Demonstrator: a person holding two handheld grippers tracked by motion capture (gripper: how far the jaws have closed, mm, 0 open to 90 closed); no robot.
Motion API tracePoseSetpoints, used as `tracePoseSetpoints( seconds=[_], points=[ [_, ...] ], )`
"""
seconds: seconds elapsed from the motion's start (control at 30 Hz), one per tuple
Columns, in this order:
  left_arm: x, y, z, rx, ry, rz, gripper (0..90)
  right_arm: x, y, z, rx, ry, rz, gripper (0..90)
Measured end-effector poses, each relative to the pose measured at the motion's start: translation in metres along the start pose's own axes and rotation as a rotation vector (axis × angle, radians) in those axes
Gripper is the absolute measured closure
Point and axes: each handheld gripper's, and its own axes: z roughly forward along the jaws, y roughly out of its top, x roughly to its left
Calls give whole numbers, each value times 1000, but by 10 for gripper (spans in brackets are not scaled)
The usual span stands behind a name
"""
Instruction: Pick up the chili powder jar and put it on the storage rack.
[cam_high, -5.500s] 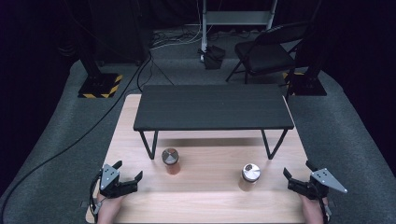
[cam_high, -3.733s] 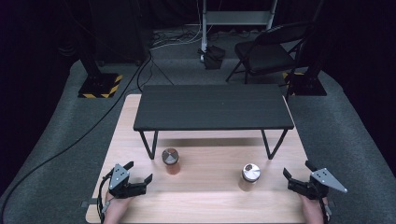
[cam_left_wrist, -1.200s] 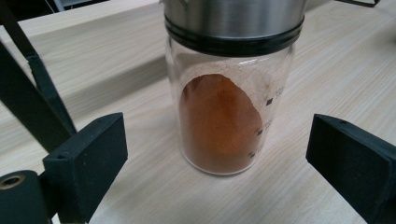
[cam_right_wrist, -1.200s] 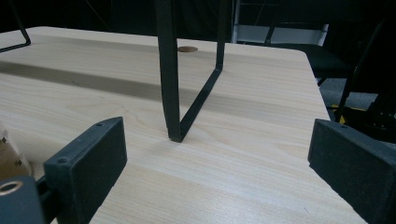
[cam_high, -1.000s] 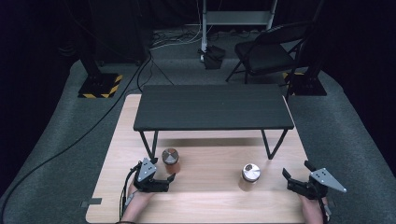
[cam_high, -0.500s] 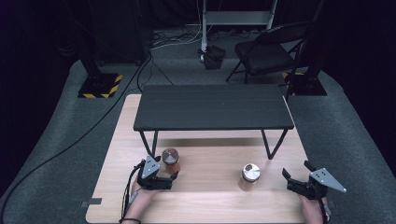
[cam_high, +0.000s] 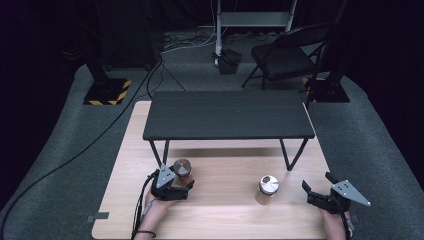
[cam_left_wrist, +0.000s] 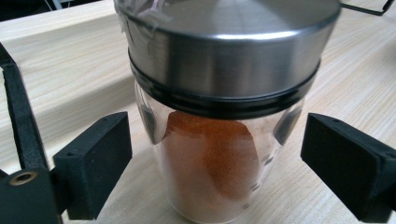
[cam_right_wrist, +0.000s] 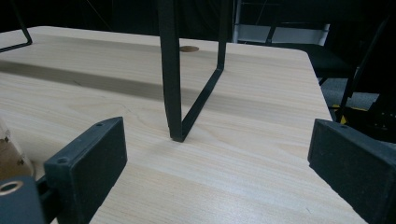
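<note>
A glass jar of red-orange powder (cam_high: 182, 167) with a steel lid stands on the wooden table in front of the black shelf's left leg. My left gripper (cam_high: 175, 181) reaches around it from the near side. In the left gripper view the jar (cam_left_wrist: 219, 140) sits between the two black pads (cam_left_wrist: 93, 168), with a gap on each side. The jaws have just been closing, and they stand open. A second steel-lidded jar (cam_high: 268, 186) stands to the right. My right gripper (cam_high: 317, 189) rests open near the front right corner, apart from that jar, with nothing between its pads (cam_right_wrist: 88, 168).
A low black shelf (cam_high: 227, 115) on thin wire legs spans the back of the wooden table (cam_high: 225, 220). One leg (cam_right_wrist: 175, 93) stands straight ahead in the right gripper view. A black chair (cam_high: 285, 55) and cables lie on the floor beyond.
My left gripper has come from the front left corner across to the red-powder jar and now has it between its jaws, which have narrowed. The right gripper has stayed put.
</note>
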Motion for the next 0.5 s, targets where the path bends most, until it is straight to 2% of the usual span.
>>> tracePoseSetpoints(
  seconds=[0.2, 0.3, 0.37, 0.5],
  points=[
    [-1, 6, 4, 31, -4, 15, 226, 0, 0, 0, -1, 1, 2, 36],
    [-2, 6, 4, 28, 5, 5, 288, 0, 0, 0, 1, 1, 1, 37],
    [0, 5, 4, 22, 5, -8, 309, 0, 0, 0, 1, 1, 1, 37],
    [-1, 5, 4, 22, 6, -2, 311, 0, 0, 0, -1, 0, 1, 37]
  ],
)
